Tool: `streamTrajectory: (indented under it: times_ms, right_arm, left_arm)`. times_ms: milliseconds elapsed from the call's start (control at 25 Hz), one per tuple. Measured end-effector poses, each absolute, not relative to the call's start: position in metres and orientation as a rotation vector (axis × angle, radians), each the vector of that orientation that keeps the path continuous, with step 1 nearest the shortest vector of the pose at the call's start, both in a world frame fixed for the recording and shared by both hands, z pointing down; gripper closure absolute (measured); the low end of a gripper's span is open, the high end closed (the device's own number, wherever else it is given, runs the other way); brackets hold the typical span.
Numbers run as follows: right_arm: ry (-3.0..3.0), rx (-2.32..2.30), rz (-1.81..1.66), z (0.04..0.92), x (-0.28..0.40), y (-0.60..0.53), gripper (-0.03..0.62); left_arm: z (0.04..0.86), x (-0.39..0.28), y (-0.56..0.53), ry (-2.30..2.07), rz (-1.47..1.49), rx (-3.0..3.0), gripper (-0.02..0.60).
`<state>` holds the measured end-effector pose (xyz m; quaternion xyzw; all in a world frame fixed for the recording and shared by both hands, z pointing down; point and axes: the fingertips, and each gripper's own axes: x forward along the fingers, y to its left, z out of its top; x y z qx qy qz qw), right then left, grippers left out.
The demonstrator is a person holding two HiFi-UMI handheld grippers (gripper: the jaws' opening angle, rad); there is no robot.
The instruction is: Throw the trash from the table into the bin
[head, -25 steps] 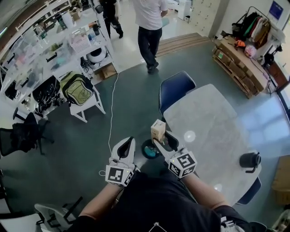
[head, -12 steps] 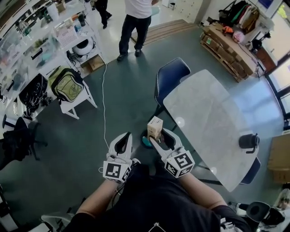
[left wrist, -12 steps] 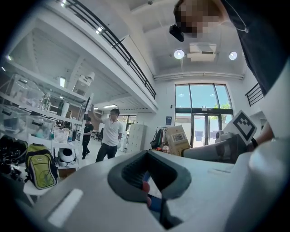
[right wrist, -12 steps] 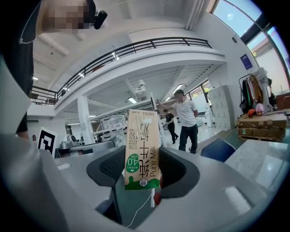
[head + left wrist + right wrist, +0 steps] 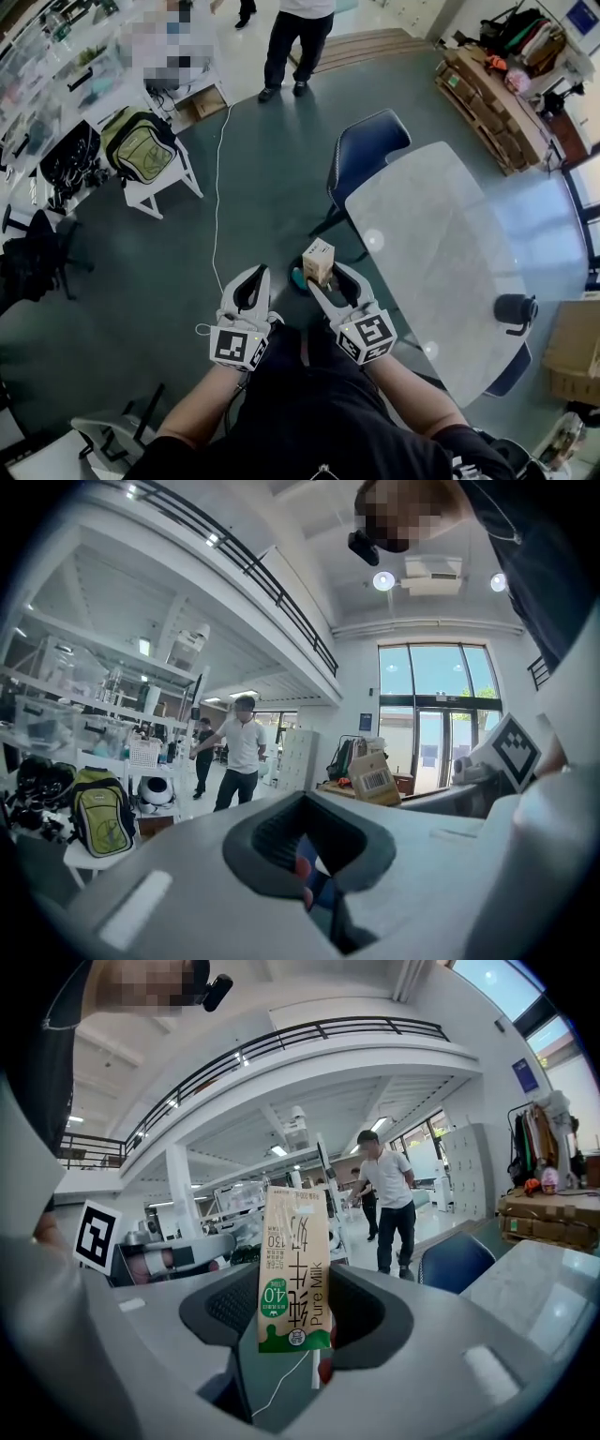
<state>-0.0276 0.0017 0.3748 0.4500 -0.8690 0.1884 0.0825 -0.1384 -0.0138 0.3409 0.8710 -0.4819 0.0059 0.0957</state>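
A tan milk carton (image 5: 319,261) stands upright between the jaws of my right gripper (image 5: 324,274), which is shut on its lower part. In the right gripper view the carton (image 5: 293,1269) fills the middle, green label at the bottom, gripped at my right gripper (image 5: 295,1340). A dark round bin with a teal inside (image 5: 297,278) shows on the floor just under the carton, mostly hidden by it. My left gripper (image 5: 246,287) is held beside the right one, shut and with nothing in it (image 5: 305,878). The left gripper view also catches the carton (image 5: 375,778) off to the right.
The pale table (image 5: 441,244) lies to the right with a black jug (image 5: 514,309) near its edge. A blue chair (image 5: 370,150) stands at the table's far end. A person (image 5: 295,37) stands ahead; a backpack on a white stool (image 5: 141,155) is at the left.
Both grippers stay side by side with the carton still held. They sit a little further left of the table, and the bin is now more hidden under the carton.
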Motion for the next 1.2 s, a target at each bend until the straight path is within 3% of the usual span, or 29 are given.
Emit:
streamTrajectory:
  times_ms: [320, 960, 1200]
  right_arm:
    - [-2.456, 1.25, 0.649, 0.512, -0.02, -0.024, 0.339]
    - [-2.012, 1.11, 0.828, 0.955, 0.017, -0.015, 0.339]
    - [-1.793, 1.051, 0.904, 1.081, 0.034, 0.01, 0.339]
  left_arm:
    - [0.4, -0.149, -0.032, -1.553, 0.098, 2.447, 0.581]
    - [0.605, -0.161, -0.031, -1.616, 0.206, 2.262, 0.581]
    - [0.665, -0.177, -0.011, -1.626, 0.234, 2.189, 0.581]
